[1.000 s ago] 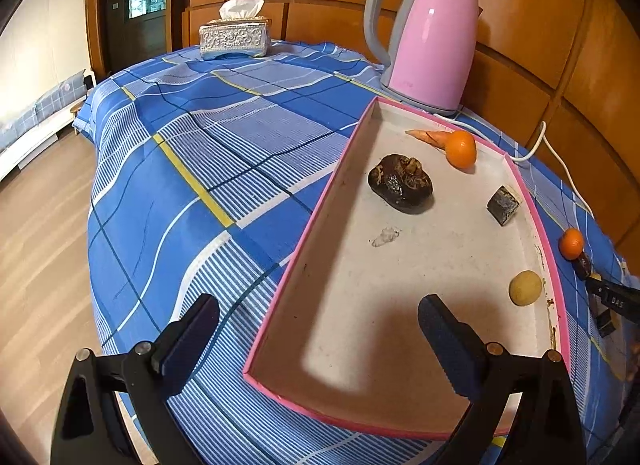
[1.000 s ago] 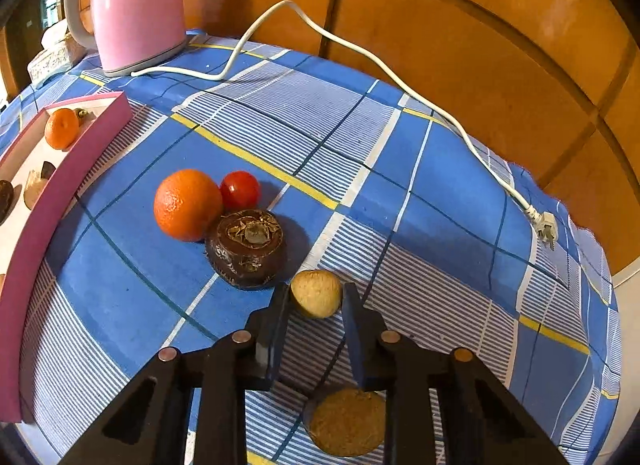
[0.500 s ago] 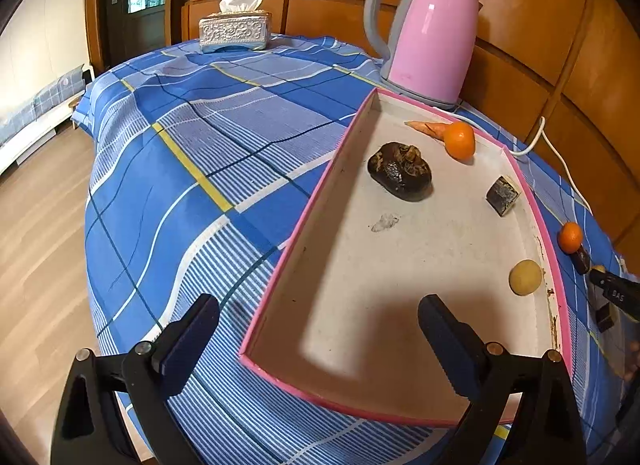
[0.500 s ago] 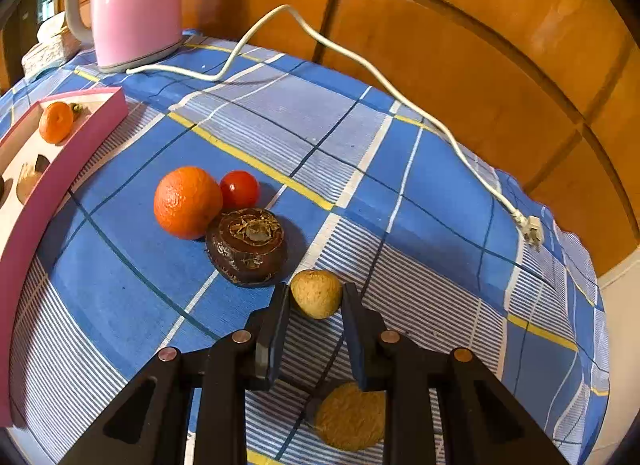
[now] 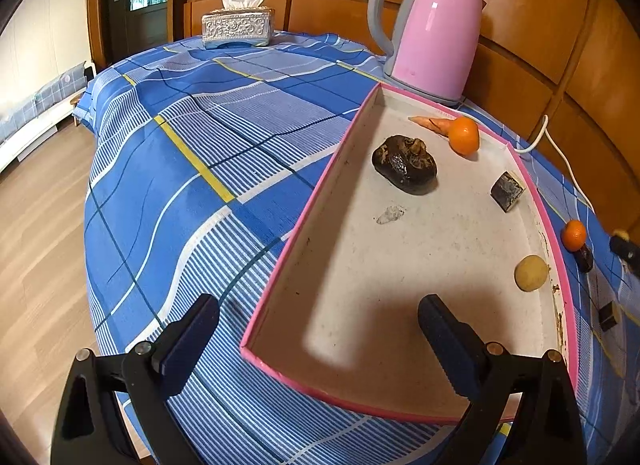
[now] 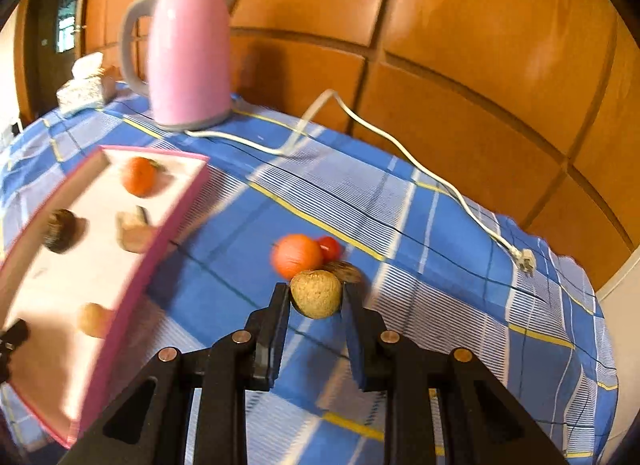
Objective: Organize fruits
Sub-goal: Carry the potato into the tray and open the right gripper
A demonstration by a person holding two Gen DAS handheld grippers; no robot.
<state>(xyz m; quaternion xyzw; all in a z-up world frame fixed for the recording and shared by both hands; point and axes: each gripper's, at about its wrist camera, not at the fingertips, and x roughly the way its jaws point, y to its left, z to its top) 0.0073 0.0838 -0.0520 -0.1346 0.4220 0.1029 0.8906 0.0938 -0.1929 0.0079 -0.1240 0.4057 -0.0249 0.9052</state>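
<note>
The small tan fruit (image 6: 316,293) has been lifted off the cloth, pinched tight in the right gripper (image 6: 316,299). Over left, the pink tray (image 5: 304,221) is hovered over by the wide-open, empty left gripper (image 5: 316,329). Tray drop-off looks next.

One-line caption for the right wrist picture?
Right claw grips a small tan fruit above the blue cloth, beside the pink tray.

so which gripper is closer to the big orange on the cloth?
Right. The right gripper, holding a tan fruit, is just before the orange; the left gripper is over the tray's near end.
</note>
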